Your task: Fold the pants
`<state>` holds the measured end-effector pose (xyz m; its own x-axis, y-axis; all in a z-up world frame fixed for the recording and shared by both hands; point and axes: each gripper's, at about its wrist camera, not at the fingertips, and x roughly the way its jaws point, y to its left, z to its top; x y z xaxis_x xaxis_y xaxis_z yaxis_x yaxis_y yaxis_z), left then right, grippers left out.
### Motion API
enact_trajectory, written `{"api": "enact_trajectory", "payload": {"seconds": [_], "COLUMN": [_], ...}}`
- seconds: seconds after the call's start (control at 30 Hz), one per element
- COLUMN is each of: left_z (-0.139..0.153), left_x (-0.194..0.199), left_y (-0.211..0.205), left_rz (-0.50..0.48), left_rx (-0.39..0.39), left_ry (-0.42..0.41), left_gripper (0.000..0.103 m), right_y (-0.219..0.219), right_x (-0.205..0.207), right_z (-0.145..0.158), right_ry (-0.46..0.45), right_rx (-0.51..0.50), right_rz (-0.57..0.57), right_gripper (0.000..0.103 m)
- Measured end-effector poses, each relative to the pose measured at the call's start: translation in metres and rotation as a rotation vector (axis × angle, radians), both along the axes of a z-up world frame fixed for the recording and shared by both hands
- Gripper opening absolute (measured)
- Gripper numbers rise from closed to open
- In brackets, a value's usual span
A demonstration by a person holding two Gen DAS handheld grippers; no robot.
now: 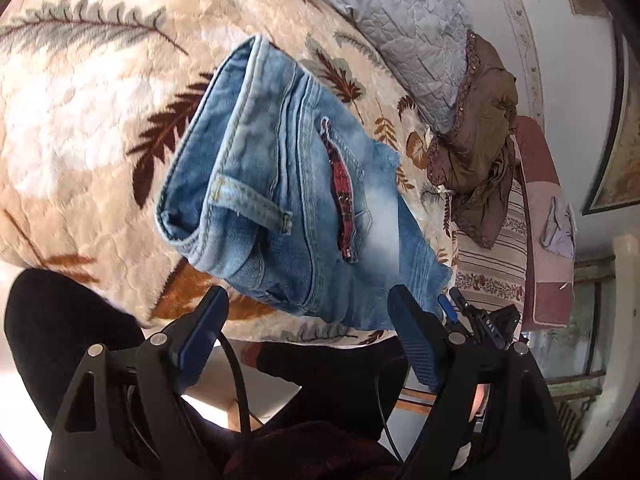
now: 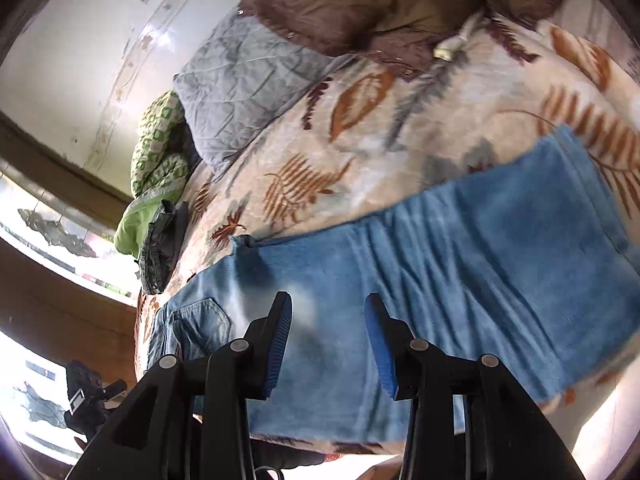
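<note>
Light blue jeans (image 1: 280,200) lie on a leaf-patterned blanket (image 1: 92,120) on a bed. In the left wrist view I see the waistband end with a belt loop and a red-lined pocket. My left gripper (image 1: 308,312) is open and empty, just short of the waist end near the bed's front edge. In the right wrist view the legs of the jeans (image 2: 460,272) stretch flat to the right across the blanket (image 2: 360,120). My right gripper (image 2: 328,320) is open and empty, hovering over the seat and thigh area. The other gripper (image 2: 92,396) shows at the lower left.
A grey quilted pillow (image 1: 404,28) and a brown garment (image 1: 480,132) lie at the bed's far side. A green patterned cloth (image 2: 160,156) and a dark folded garment (image 2: 164,248) sit by the wall. The person's dark legs (image 1: 320,380) are below the bed edge.
</note>
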<state>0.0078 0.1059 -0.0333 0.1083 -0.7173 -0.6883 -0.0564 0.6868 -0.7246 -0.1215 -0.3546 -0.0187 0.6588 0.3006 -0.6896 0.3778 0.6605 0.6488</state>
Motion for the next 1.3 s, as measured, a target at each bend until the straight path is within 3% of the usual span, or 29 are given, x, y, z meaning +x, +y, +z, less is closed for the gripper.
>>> {"api": "enact_trajectory", "payload": {"seconds": [0.13, 0.27, 0.4, 0.43, 0.5, 0.53, 0.57, 0.7, 0.77, 0.83, 0.9, 0.97, 1.03, 1.13, 1.17, 1.23, 1.3], "left_z": [-0.021, -0.019, -0.017, -0.017, -0.015, -0.011, -0.002, 0.029, 0.012, -0.015, -0.033, -0.032, -0.021, 0.005, 0.016, 0.036, 0.051], "left_x": [0.008, 0.019, 0.023, 0.025, 0.030, 0.032, 0.034, 0.035, 0.035, 0.031, 0.027, 0.024, 0.020, 0.007, 0.003, 0.003, 0.017], "left_y": [-0.006, -0.007, -0.009, -0.010, -0.012, -0.010, -0.009, -0.008, -0.009, -0.006, 0.002, 0.012, 0.021, 0.040, 0.048, 0.063, 0.066], "left_rz": [0.051, 0.088, 0.094, 0.095, 0.083, 0.074, 0.069, 0.078, 0.073, 0.067, 0.076, 0.082, 0.065, 0.040, 0.047, 0.090, 0.107], "left_rx": [-0.047, -0.029, -0.003, 0.009, 0.057, 0.061, 0.055, 0.174, 0.209, 0.231, 0.196, 0.142, 0.116, 0.108, 0.112, 0.123, 0.151], "left_ry": [0.092, 0.084, 0.074, 0.069, 0.066, 0.056, 0.025, -0.164, -0.130, -0.058, -0.013, -0.001, -0.016, -0.093, -0.125, -0.190, -0.241], "left_gripper": [0.082, 0.082, 0.079, 0.074, 0.028, 0.022, 0.017, 0.017, 0.017, 0.017, 0.017, 0.018, 0.020, 0.026, 0.032, 0.047, 0.068], "right_y": [-0.023, -0.052, -0.078, -0.081, -0.085, -0.087, -0.088, -0.099, -0.101, -0.097, -0.091, -0.089, -0.090, -0.102, -0.109, -0.123, -0.136], "right_x": [-0.064, -0.111, -0.128, -0.127, -0.117, -0.110, -0.104, -0.092, -0.091, -0.091, -0.100, -0.114, -0.125, -0.143, -0.150, -0.159, -0.148], "right_z": [-0.015, -0.033, -0.056, -0.062, -0.069, -0.071, -0.069, -0.023, -0.025, -0.049, -0.079, -0.092, -0.087, -0.065, -0.057, -0.039, -0.029], "right_ry": [0.026, 0.062, 0.071, 0.064, 0.051, 0.061, 0.055, -0.118, -0.122, -0.036, 0.056, 0.033, -0.004, -0.027, -0.038, -0.069, -0.073], "right_rx": [0.064, 0.111, 0.192, 0.211, 0.214, 0.204, 0.200, 0.118, 0.103, 0.125, 0.133, 0.176, 0.216, 0.173, 0.144, 0.073, 0.035], "right_rz": [-0.108, -0.258, -0.360, -0.370, -0.376, -0.377, -0.365, -0.346, -0.358, -0.361, -0.363, -0.377, -0.393, -0.439, -0.474, -0.529, -0.514], "right_gripper": [0.041, 0.045, 0.047, 0.047, 0.042, 0.007, 0.006, 0.003, 0.003, 0.003, 0.003, 0.004, 0.010, 0.016, 0.018, 0.035, 0.040]}}
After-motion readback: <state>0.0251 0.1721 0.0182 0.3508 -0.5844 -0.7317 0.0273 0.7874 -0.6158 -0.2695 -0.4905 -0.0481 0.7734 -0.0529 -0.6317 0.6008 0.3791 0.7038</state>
